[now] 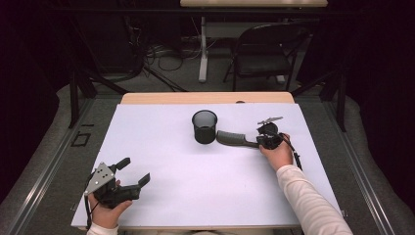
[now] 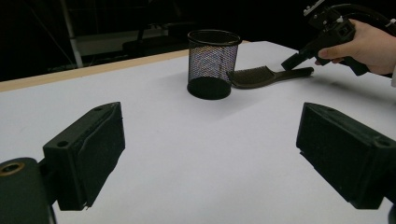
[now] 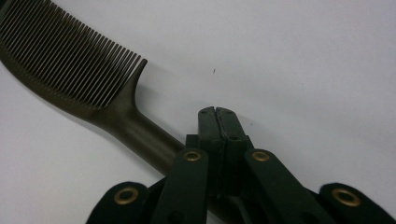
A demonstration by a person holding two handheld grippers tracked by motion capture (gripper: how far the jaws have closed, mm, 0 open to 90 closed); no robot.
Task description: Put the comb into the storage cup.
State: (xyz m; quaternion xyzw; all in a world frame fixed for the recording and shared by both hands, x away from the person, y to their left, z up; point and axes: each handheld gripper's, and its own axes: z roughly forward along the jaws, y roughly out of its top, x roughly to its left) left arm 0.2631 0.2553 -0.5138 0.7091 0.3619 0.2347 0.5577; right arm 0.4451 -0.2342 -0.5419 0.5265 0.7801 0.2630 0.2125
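The comb (image 3: 70,70) is being touched at its handle by the right gripper (image 3: 218,113), jaws pressed together empty; the left gripper (image 1: 132,172) is being held wide.

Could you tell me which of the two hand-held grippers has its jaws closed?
The right hand-held gripper, beside the comb near the mesh cup; its jaws meet over the comb's handle. The left hand-held gripper stands wide open with nothing between its jaws.
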